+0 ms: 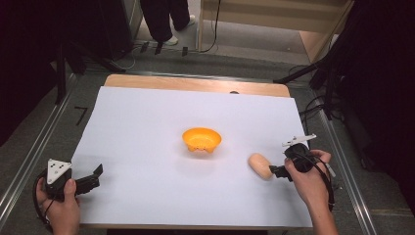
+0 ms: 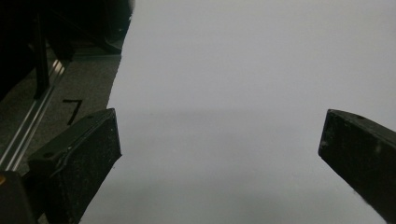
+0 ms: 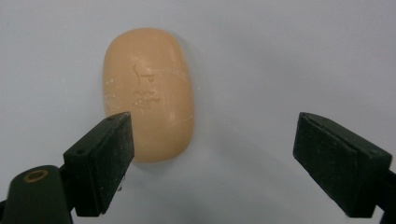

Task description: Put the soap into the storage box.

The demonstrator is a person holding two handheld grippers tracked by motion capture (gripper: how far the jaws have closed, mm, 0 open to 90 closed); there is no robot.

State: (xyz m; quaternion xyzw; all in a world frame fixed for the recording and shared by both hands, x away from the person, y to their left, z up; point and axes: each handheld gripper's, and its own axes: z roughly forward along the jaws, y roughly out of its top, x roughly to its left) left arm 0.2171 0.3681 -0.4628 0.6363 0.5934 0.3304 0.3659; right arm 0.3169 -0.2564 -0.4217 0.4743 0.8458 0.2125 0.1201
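A white sheet [image 1: 147, 147] covers the bench [image 1: 195, 83]. One orange bowl [image 1: 201, 139] sits mid-sheet; one soap bar [image 1: 260, 165] lies right of the bowl. Both hand-held grippers, left [image 1: 95, 176] and right [image 1: 272, 171], gape wide, empty.

Soap bar [image 3: 148, 95]: pale peach-orange, stamped marks on top. Bowl [image 1: 201, 139]: bright orange. Table cover [image 1: 147, 127]: plain white. Table edge [image 1: 195, 84]: light wood. Gripper pads [image 3: 100, 161]: matte black.

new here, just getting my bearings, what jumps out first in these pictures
The bright orange bowl stands alone near the middle of the white sheet that covers the table. To its right lies a peach-coloured bar of soap, flat on the sheet, with the right gripper open just before it and not touching it. The left gripper is open too, at the sheet's near left corner.
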